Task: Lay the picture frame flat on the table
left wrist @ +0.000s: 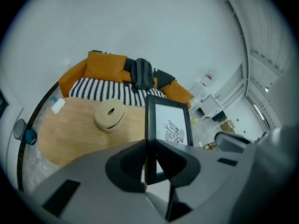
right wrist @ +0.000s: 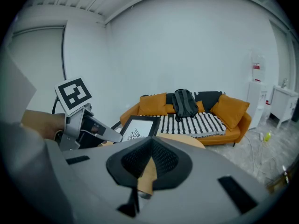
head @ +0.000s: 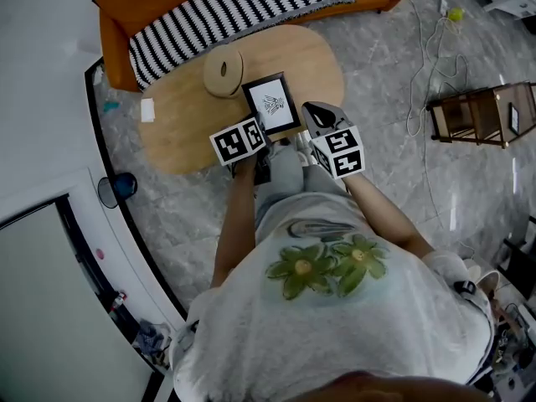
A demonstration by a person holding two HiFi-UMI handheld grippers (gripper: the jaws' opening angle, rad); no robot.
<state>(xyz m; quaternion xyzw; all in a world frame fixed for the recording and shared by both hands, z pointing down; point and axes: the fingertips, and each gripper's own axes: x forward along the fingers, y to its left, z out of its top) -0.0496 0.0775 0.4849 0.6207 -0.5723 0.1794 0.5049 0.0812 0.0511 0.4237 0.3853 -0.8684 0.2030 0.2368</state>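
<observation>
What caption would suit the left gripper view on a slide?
Left gripper grips an upright black picture frame by its edge, wooden table behind.

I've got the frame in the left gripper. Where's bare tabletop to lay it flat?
Best bare patch: the near-left part of the table, between the small white object, the round wooden ring and the left hand-held gripper. The right end beyond the picture frame is bare too. Crowded mid-table, where ring and frame stand close.
</observation>
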